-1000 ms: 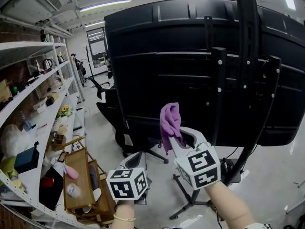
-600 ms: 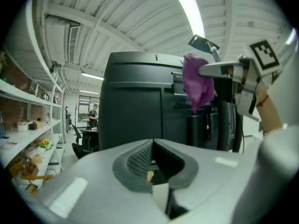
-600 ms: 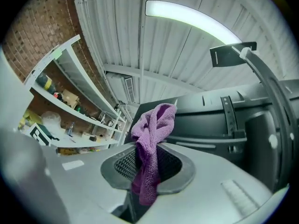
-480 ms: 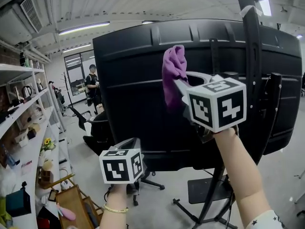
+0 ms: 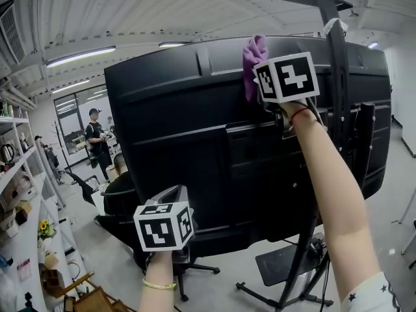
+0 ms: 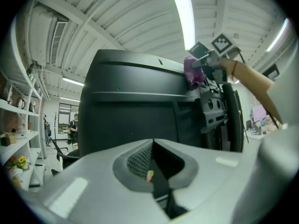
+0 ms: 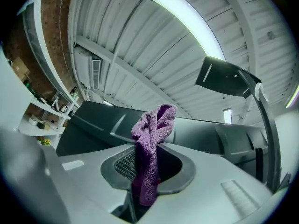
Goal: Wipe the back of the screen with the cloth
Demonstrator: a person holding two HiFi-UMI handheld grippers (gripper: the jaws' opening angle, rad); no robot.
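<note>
The screen's black ribbed back point(image 5: 188, 148) fills the middle of the head view. A purple cloth point(image 5: 253, 56) is pinched in my right gripper point(image 5: 256, 73), which is raised to the panel's top edge, right of centre, with the cloth against the plastic. In the right gripper view the cloth point(image 7: 150, 146) stands up from between the shut jaws point(image 7: 145, 174), with the screen point(image 7: 93, 125) just beyond. My left gripper point(image 5: 171, 197) hangs low in front of the panel's lower edge, shut and empty point(image 6: 152, 164). The left gripper view shows the cloth point(image 6: 191, 71) at the screen's top point(image 6: 135, 106).
A black stand pole point(image 5: 339, 103) with a top plate runs up the screen's right side; its base point(image 5: 286, 265) rests on the floor. An office chair point(image 5: 185, 265) sits under the screen. Shelves point(image 5: 16, 194) line the left wall. A person point(image 5: 97, 138) stands far back.
My right gripper has carried the cloth up from the middle of the panel to its top edge. The head view has tilted upward. The left gripper has stayed low.
</note>
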